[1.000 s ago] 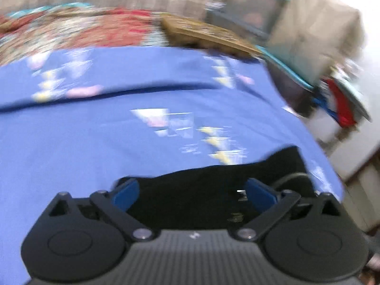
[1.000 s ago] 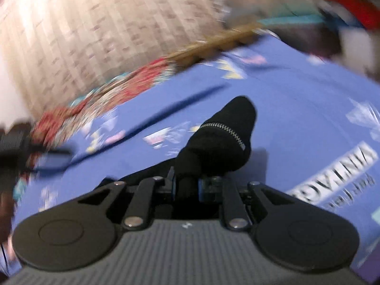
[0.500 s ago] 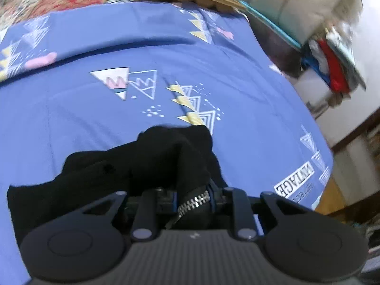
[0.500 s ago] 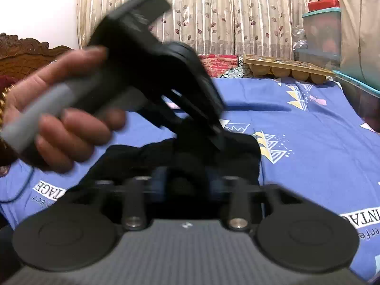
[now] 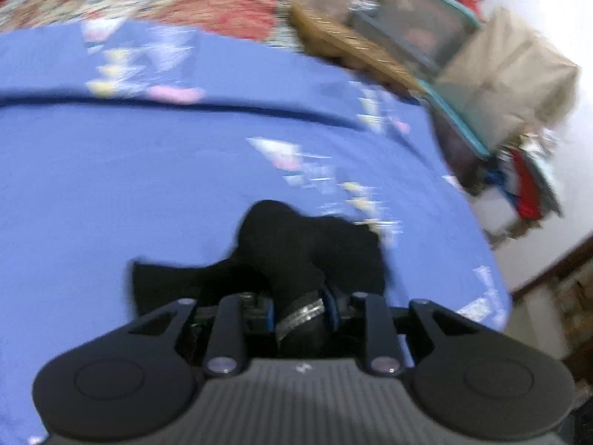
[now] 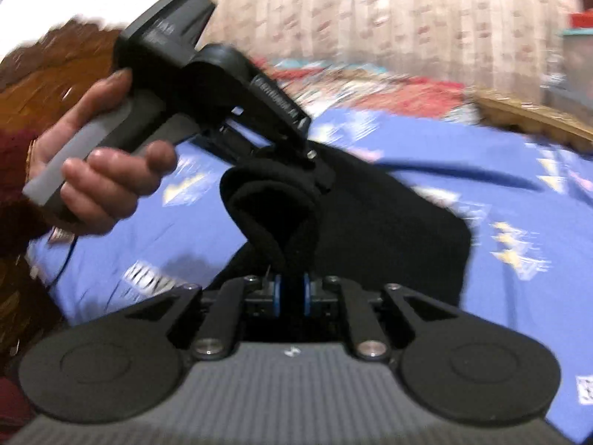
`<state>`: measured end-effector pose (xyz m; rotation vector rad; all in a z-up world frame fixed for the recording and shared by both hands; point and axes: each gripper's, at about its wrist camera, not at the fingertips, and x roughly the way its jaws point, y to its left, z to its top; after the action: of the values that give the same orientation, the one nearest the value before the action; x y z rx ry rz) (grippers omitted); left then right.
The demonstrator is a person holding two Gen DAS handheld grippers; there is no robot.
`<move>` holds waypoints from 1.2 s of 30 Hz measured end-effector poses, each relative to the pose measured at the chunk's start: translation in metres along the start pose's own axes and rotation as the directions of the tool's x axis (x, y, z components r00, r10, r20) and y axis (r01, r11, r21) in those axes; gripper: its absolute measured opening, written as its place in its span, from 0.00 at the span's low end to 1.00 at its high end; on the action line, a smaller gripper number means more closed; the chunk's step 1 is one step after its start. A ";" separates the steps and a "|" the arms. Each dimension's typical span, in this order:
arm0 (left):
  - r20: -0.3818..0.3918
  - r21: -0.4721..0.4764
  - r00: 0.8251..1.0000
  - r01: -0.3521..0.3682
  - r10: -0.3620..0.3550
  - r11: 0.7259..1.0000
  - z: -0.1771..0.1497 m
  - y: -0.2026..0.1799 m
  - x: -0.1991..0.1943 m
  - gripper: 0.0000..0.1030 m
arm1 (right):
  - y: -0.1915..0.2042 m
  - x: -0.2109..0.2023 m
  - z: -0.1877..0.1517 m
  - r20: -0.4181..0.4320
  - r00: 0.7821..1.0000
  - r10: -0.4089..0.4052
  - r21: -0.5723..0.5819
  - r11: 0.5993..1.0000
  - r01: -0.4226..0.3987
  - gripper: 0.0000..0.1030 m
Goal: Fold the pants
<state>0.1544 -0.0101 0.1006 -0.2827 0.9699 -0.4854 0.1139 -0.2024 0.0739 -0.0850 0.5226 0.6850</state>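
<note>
Blue patterned bedsheet (image 5: 148, 185), seemingly curtained behind, bears black pants (image 6: 389, 222); both grippers' fingers pinch them.

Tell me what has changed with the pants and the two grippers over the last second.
The left gripper, open over the black pants a second ago, has taken hold of a bunched part with a zipper; its jaws are now opening slightly, cloth between them. The right gripper let go and is closing on a fold again. The left hand came into the right view. The pants stay on the blue bedsheet.

The pants (image 6: 389, 222) are black and bunched, lying partly on the blue sheet (image 6: 519, 193). One looped fold stands raised above it. A silvery zipper (image 5: 300, 315) shows.
</note>
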 end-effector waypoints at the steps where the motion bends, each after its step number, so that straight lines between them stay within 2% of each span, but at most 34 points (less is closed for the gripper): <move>1: -0.014 -0.014 0.999 -0.037 0.037 0.999 -0.007 0.012 0.004 0.33 | 0.006 0.013 -0.001 -0.052 0.998 0.027 -0.012 1.000 -0.028 0.27; 2: -0.045 -0.022 0.996 -0.078 0.077 0.997 -0.015 0.023 0.013 0.34 | 0.008 0.027 -0.005 -0.109 0.992 0.063 -0.020 0.998 -0.066 0.38; 4: -0.101 -0.061 0.984 -0.152 0.146 0.986 -0.030 0.044 0.029 0.35 | 0.009 0.044 -0.014 -0.177 0.980 0.088 -0.007 0.996 -0.090 0.41; 6: -0.109 -0.158 0.989 -0.118 0.102 0.980 -0.041 0.062 0.031 0.47 | 0.005 0.036 -0.010 -0.167 0.979 0.118 0.012 0.993 -0.117 0.46; 7: -0.102 -0.212 0.992 -0.100 0.079 0.972 -0.044 0.067 0.027 0.62 | -0.001 0.028 -0.006 -0.148 0.980 0.136 0.030 0.991 -0.133 0.55; 8: -0.086 -0.240 0.994 -0.083 0.064 0.967 -0.046 0.069 0.022 0.74 | -0.006 0.017 -0.005 -0.123 0.982 0.142 0.048 0.989 -0.137 0.60; 10: -0.042 -0.239 0.997 -0.070 0.062 0.968 -0.051 0.065 0.010 0.78 | -0.021 -0.001 -0.003 -0.080 0.989 0.122 0.073 0.991 -0.116 0.59; 12: -0.034 -0.225 0.998 -0.059 0.052 0.973 -0.057 0.057 0.003 0.78 | -0.046 -0.018 0.001 -0.011 0.996 0.086 0.148 0.985 -0.083 0.58; 15: -0.026 -0.188 0.999 -0.045 0.041 0.981 -0.071 0.038 -0.007 0.75 | -0.085 -0.019 0.013 0.030 1.000 -0.003 0.261 0.965 -0.005 0.42; 16: -0.030 -0.167 0.998 -0.064 0.060 0.984 -0.075 0.034 -0.005 0.62 | -0.097 -0.011 0.023 0.021 0.999 -0.027 0.293 0.956 0.020 0.35; 17: -0.039 -0.145 0.996 -0.086 0.081 0.986 -0.081 0.027 -0.003 0.40 | -0.105 -0.002 0.028 0.010 0.999 -0.040 0.321 0.946 0.035 0.31; 19: -0.046 -0.119 0.994 -0.107 0.102 0.987 -0.093 0.017 -0.002 0.21 | -0.121 0.025 0.039 -0.024 0.999 -0.036 0.380 0.924 0.042 0.26; 20: -0.038 -0.108 0.992 -0.126 0.123 0.986 -0.098 0.013 -0.005 0.17 | -0.124 0.040 0.042 -0.054 0.998 -0.022 0.414 0.909 0.042 0.21; 22: -0.010 -0.076 0.988 -0.155 0.155 0.985 -0.108 0.004 -0.017 0.15 | -0.124 0.072 0.039 -0.115 0.993 0.024 0.468 0.883 0.033 0.18; 23: -0.005 -0.066 0.986 -0.168 0.168 0.984 -0.112 0.001 -0.021 0.15 | -0.119 0.091 0.034 -0.172 0.984 0.052 0.483 0.875 0.038 0.18; 25: -0.016 -0.065 0.980 -0.200 0.199 0.978 -0.120 0.002 -0.023 0.18 | -0.107 0.125 0.025 -0.270 0.962 0.043 0.452 0.888 0.087 0.18; 27: -0.022 -0.080 0.974 -0.226 0.225 0.971 -0.122 0.008 -0.019 0.32 | -0.085 0.119 0.020 -0.259 0.966 -0.001 0.409 0.906 0.111 0.17; 28: -0.032 -0.100 0.971 -0.241 0.239 0.965 -0.122 0.012 -0.019 0.44 | -0.083 0.114 0.021 -0.250 0.968 -0.002 0.412 0.905 0.109 0.17; 29: -0.032 -0.115 0.971 -0.239 0.237 0.964 -0.120 0.015 -0.022 0.47 | -0.084 0.108 0.023 -0.236 0.972 0.001 0.411 0.906 0.099 0.18; 32: 0.045 -0.108 0.976 -0.206 0.212 0.973 -0.107 0.017 -0.045 0.51 | -0.091 0.074 0.024 -0.152 0.988 -0.026 0.416 0.905 0.089 0.21; 34: 0.111 -0.103 0.968 -0.212 0.223 0.972 -0.090 0.018 -0.057 0.51 | -0.095 0.052 0.017 -0.097 0.995 0.000 0.455 0.889 0.044 0.21; 36: 0.133 -0.107 0.968 -0.199 0.213 0.974 -0.070 0.019 -0.055 0.47 | -0.094 0.035 0.007 -0.071 0.997 0.025 0.488 0.873 0.013 0.21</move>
<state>0.0744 0.0334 0.0937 -0.2924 0.8712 -0.2266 0.1984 -0.2529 0.0546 0.3704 0.7568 0.5391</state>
